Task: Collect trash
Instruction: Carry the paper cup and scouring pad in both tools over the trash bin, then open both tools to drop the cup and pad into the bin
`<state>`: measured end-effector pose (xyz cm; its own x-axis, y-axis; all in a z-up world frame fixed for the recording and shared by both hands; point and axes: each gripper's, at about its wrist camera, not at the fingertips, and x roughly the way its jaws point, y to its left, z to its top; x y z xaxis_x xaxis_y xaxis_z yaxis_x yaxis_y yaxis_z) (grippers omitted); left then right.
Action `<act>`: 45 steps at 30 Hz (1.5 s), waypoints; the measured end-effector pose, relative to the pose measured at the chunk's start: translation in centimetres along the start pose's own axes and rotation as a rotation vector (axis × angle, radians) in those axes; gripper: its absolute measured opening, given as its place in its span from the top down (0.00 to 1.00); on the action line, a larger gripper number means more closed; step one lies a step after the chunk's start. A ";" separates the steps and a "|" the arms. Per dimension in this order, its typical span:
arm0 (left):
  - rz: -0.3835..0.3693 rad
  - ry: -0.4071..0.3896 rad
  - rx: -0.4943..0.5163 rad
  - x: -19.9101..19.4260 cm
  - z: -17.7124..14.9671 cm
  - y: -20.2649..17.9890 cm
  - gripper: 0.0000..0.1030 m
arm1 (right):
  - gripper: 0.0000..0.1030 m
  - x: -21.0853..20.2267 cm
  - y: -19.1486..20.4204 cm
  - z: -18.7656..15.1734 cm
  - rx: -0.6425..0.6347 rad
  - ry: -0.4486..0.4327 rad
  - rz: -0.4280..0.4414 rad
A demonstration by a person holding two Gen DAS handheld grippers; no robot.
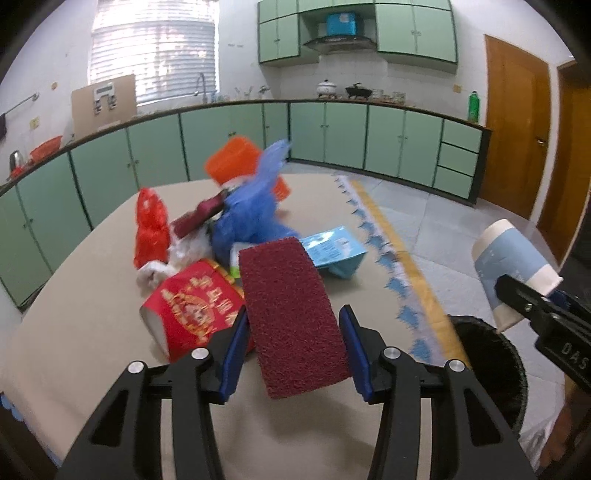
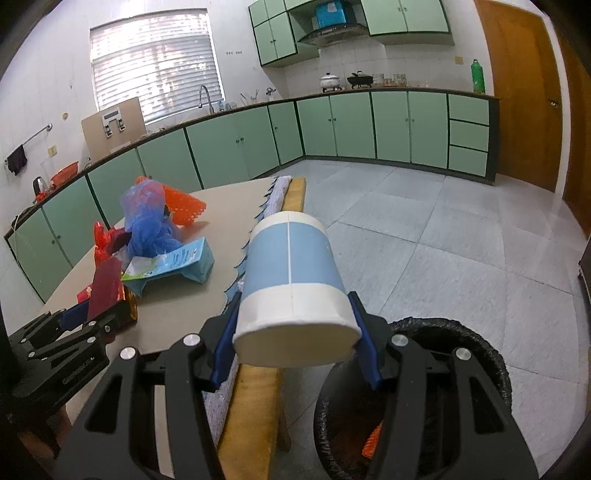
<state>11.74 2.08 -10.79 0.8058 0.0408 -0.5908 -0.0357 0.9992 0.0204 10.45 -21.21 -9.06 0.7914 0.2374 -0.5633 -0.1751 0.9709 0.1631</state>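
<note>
The blue-and-white paper cup (image 2: pixel 291 284) is pinched sideways in the right claw (image 2: pixel 295 339), past the surface's (image 2: pixel 177 314) right edge, above the black-lined bin (image 2: pixel 480 350). The left claw (image 1: pixel 293 354) stands open around a maroon scouring pad (image 1: pixel 291 314). Judged risk: released too early, the cup could clip the rim and roll onto the floor.

The room was a kitchen with white tiled walls (image 2: pixel 406 59) and a pale grey tiled floor (image 2: pixel 424 229). Green base cabinets (image 2: pixel 351 125) ran along two walls under a dark counter (image 2: pixel 388 89), with matching wall cabinets (image 2: pixel 406 16) around a hood (image 2: pixel 332 33). A window (image 2: pixel 155 70) with white blinds let in daylight behind a tap (image 2: pixel 204 96). Pots (image 2: pixel 345 81) and a green bottle (image 2: pixel 477 75) stood on the counter. A wooden door (image 2: pixel 517 92) was on the right. A beige table (image 1: pixel 92 314) stood in front.
</note>
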 end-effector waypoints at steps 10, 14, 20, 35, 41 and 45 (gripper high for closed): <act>-0.129 -0.013 0.073 -0.7 1.0 -5.5 0.53 | 0.48 -3.0 -4.0 0.0 0.045 -0.027 -0.084; -0.171 -0.018 0.097 -0.7 1.3 -7.8 0.53 | 0.48 -4.1 -5.9 -0.3 0.067 -0.030 -0.129; -0.257 -0.022 0.127 -0.1 2.0 -12.1 0.53 | 0.48 -5.9 -9.2 -0.7 0.099 -0.039 -0.206; -0.361 0.056 0.235 3.9 1.1 -20.4 0.53 | 0.45 -5.6 -16.5 -3.5 0.208 0.020 -0.315; -0.402 0.088 0.250 5.1 0.9 -21.2 0.34 | 0.30 -4.2 -17.6 -4.9 0.238 0.045 -0.348; -0.416 0.058 0.252 4.6 1.2 -21.0 0.24 | 0.24 -3.5 -18.4 -5.5 0.247 0.065 -0.362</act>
<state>16.89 -18.70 -12.99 0.6867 -0.3553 -0.6343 0.4325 0.9009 -0.0364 7.67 -39.77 -14.58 0.7362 -0.1078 -0.6682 0.2583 0.9572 0.1302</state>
